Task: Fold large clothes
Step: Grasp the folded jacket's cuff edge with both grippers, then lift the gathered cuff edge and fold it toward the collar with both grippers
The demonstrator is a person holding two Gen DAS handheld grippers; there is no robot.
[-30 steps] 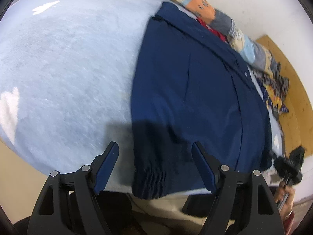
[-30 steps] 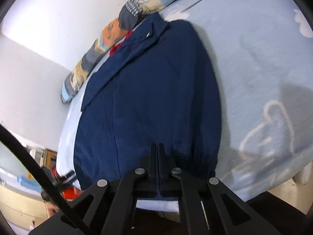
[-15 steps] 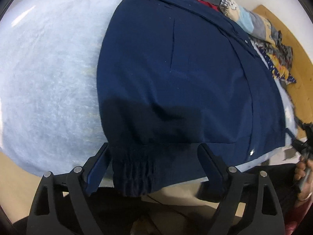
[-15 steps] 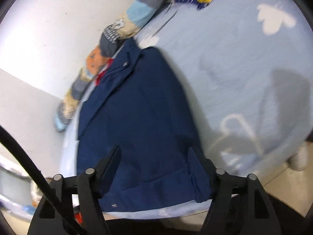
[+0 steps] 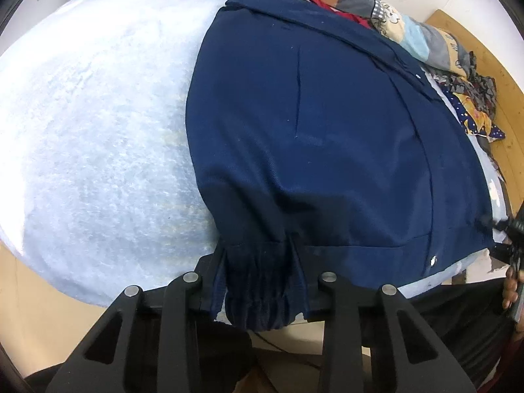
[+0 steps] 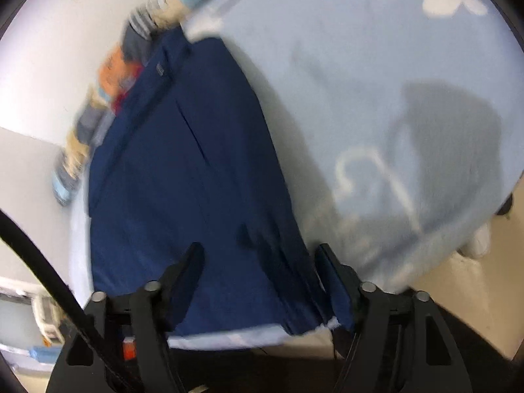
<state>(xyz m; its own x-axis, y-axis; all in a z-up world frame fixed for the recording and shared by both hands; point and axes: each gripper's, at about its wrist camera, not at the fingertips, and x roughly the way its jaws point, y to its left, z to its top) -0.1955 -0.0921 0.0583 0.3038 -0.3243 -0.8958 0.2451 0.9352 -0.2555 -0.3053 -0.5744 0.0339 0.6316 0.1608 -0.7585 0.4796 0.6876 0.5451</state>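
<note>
Since the earlier left wrist frame, we noted that the left gripper (image 5: 260, 281) had come down over the elastic cuff (image 5: 258, 294), which previously lay between wide-spread jaws. In the left wrist view, its jaws were closing, and both pads pressed the gathered cuff of the navy jacket (image 5: 327, 137) at the near edge of the bed (image 5: 98, 137). The jacket lay flat on the pale blue bed cover, collar toward the far side, where a patchwork quilt (image 5: 393, 23) ran beside it. At the jacket's right-hand hem we saw the person's hand (image 5: 512, 291) with the other tool.

In the right wrist view, which was blurred, the right gripper (image 6: 258, 262) had gone from clenched to parted and was now closing. Jacket hem lay between its fingers, yet we saw no pad pressing it; we recorded it as released. The jacket stretched away from this gripper across the bed (image 6: 360, 65) toward the quilt (image 6: 114, 75).
</note>
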